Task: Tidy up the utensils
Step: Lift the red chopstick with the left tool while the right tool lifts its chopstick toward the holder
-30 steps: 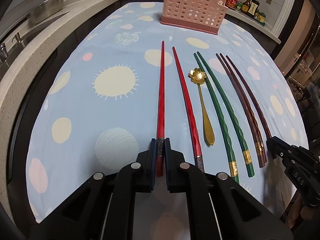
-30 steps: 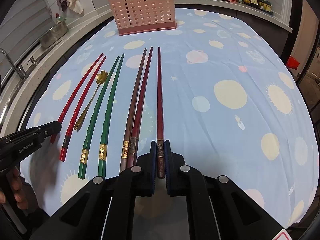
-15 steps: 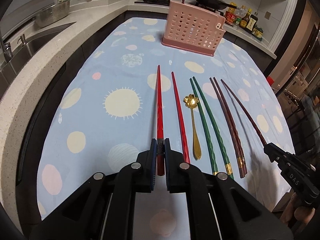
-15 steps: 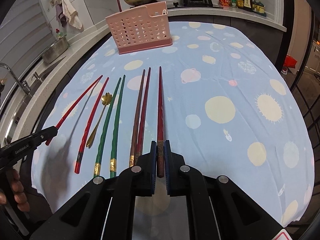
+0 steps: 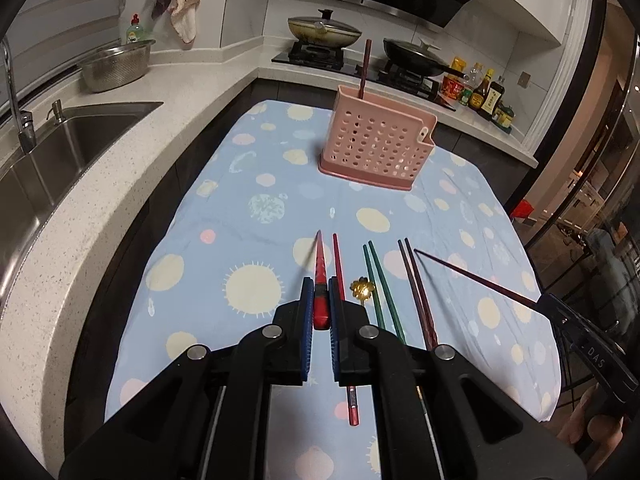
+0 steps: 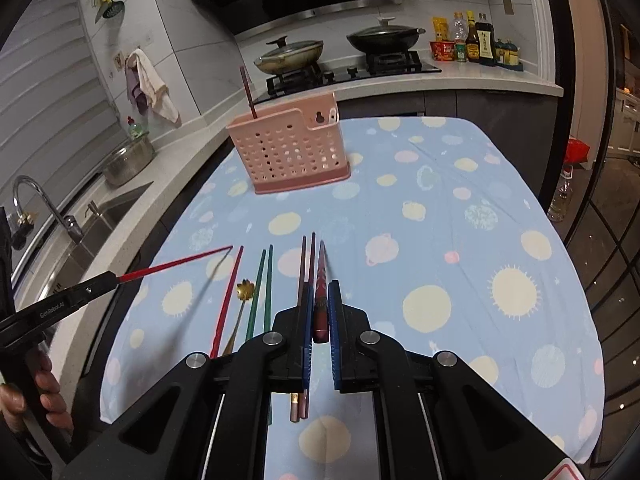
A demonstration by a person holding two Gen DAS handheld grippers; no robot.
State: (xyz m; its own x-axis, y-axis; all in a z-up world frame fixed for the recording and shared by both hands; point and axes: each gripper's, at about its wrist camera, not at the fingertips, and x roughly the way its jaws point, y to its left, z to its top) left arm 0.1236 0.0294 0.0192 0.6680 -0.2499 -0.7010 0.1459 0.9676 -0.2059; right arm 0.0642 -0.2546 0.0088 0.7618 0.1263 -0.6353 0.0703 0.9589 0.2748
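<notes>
The left gripper (image 5: pixel 320 308) is clamped on the thick end of a bright red chopstick (image 5: pixel 321 280), whose tip points ahead, clear of the cloth. The right gripper (image 6: pixel 320 312) is likewise closed on the butt of a dark red chopstick (image 6: pixel 321 276), also lifted off the table. In the left wrist view the right gripper shows at the right edge with its dark stick slanting out over the cloth. Just beside the left jaws, flat on the blue spotted tablecloth (image 5: pixel 240 208), lie a second red chopstick (image 5: pixel 338 264), a gold flower-bowled spoon (image 5: pixel 363 289), a pair of green chopsticks (image 5: pixel 378 276) and a pair of brown chopsticks (image 5: pixel 414 276), all roughly parallel. Well ahead stands a pink perforated utensil holder (image 5: pixel 378 144) with one dark chopstick (image 5: pixel 364 68) upright in it. A hand (image 6: pixel 44 384) grips the left tool's handle.
</notes>
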